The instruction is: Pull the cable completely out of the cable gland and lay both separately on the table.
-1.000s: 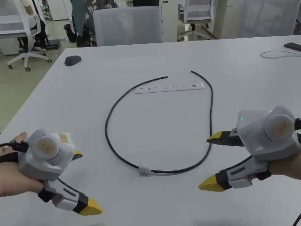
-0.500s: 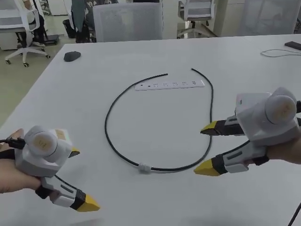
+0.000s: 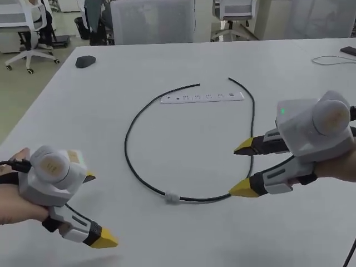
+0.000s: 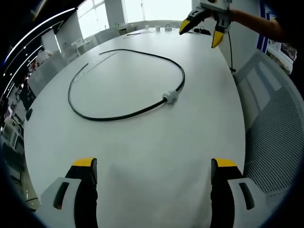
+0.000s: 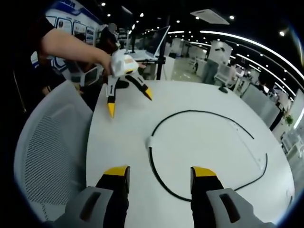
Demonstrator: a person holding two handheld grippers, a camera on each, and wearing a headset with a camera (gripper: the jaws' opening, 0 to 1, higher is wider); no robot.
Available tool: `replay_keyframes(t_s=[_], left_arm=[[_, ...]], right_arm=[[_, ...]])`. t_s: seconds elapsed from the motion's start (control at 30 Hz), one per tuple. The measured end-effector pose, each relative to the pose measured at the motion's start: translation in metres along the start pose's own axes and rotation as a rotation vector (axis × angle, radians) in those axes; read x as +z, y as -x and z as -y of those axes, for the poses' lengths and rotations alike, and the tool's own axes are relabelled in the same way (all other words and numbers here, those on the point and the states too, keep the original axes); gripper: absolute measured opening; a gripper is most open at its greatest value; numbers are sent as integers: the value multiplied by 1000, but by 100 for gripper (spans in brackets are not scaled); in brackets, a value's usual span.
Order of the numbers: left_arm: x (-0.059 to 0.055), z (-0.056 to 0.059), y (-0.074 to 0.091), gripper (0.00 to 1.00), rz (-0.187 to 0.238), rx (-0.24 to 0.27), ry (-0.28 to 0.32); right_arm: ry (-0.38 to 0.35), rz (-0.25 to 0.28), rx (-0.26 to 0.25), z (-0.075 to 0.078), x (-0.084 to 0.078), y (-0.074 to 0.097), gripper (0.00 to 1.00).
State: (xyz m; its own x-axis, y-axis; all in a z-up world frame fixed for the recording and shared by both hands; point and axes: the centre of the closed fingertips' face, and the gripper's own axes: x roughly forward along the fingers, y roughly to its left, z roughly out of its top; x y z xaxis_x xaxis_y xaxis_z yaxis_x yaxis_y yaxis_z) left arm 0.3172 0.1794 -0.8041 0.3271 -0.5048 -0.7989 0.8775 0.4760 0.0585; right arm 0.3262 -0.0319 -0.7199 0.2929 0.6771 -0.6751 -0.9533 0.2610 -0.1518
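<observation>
Your head view: bright, even, faint shadows on the white table (image 3: 167, 150). Left gripper view blows out at the windows (image 4: 137, 9). Right gripper view runs dim, ceiling lights (image 5: 223, 33) streak; fisheye bends both edges.

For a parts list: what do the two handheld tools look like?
Both left tongs and right tongs have white rounded housings with a cream disc, grey-and-black jaws and yellow tips. A green light glows on the right one; a thin black wire leaves the left.

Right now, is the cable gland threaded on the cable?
Yes, the cable gland sits on the black cable, which runs out of it on both sides.
</observation>
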Motion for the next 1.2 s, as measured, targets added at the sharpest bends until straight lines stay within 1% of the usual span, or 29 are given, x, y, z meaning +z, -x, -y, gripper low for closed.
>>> replay_keyframes(t_s=[0.07, 0.1, 0.17, 0.23, 0.27, 0.37, 0.43, 0.6, 0.7, 0.83, 0.87, 0.97, 1.07, 1.2], left_arm=[[1, 1, -2, 100, 1, -5, -2], [1, 1, -4, 100, 2, -5, -3], [1, 1, -6, 100, 5, -8, -6], [2, 1, -9, 100, 7, -11, -9], [2, 1, -9, 100, 8, -13, -10], [5, 1, -12, 100, 16, -12, -9], [7, 2, -12, 100, 22, -15, -8], [8, 2, -13, 100, 22, -12, -27], [8, 1, -14, 100, 21, -14, -26], [14, 1, -16, 100, 35, -9, -40], [17, 2, -16, 100, 47, -10, -43], [21, 2, -16, 100, 60, -9, -48], [23, 2, -15, 100, 71, -7, -42], [26, 1, -12, 100, 101, -9, -18]], right_arm=[[14, -30, 3, -1, -4, -5, 48], [9, -42, 5, -1, -6, -9, 49], [4, -55, 13, 2, -8, -14, 49], [-19, -56, 23, 2, -7, -17, 53], [-22, -53, 29, 2, -6, -18, 53], [-28, -47, 33, 4, -3, -23, 51], [-35, -55, 34, 5, -4, -27, 50], [-28, -80, 43, 5, -9, -31, 49], [-33, -84, 56, 3, -8, -35, 47], [-46, -98, 72, -1, -7, -44, 42], [-46, -104, 75, -1, -7, -48, 41], [-56, -113, 86, -2, -6, -56, 40], [-62, -124, 96, -3, -6, -63, 37], [-71, -137, 106, -4, -6, -73, 34]])
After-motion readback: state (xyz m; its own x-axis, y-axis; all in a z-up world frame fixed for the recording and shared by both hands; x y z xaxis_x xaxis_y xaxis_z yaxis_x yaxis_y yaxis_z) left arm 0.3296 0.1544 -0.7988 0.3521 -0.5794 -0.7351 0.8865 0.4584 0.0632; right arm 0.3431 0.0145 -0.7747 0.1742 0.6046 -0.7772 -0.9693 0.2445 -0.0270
